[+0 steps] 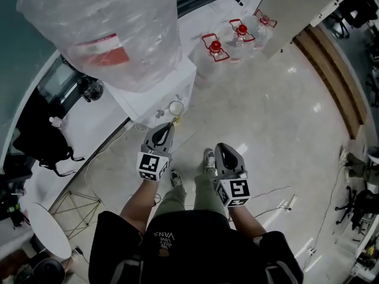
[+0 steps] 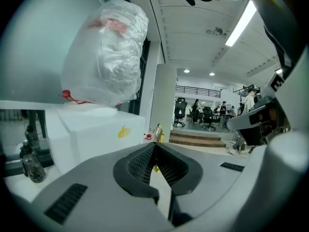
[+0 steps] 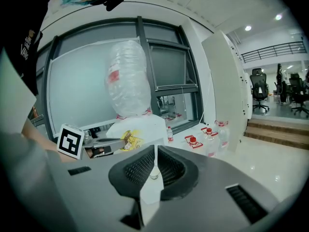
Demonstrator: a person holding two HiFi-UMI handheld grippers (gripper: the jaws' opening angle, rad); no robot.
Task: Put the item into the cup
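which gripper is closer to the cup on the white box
Left. The left gripper, shut on a yellow packet, has its tips just short of the cup. The right gripper is farther back and off to the cup's right.

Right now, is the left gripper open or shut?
The left gripper is shut on a yellow packet: its fingers meet on it, with the top sticking out past the tips.
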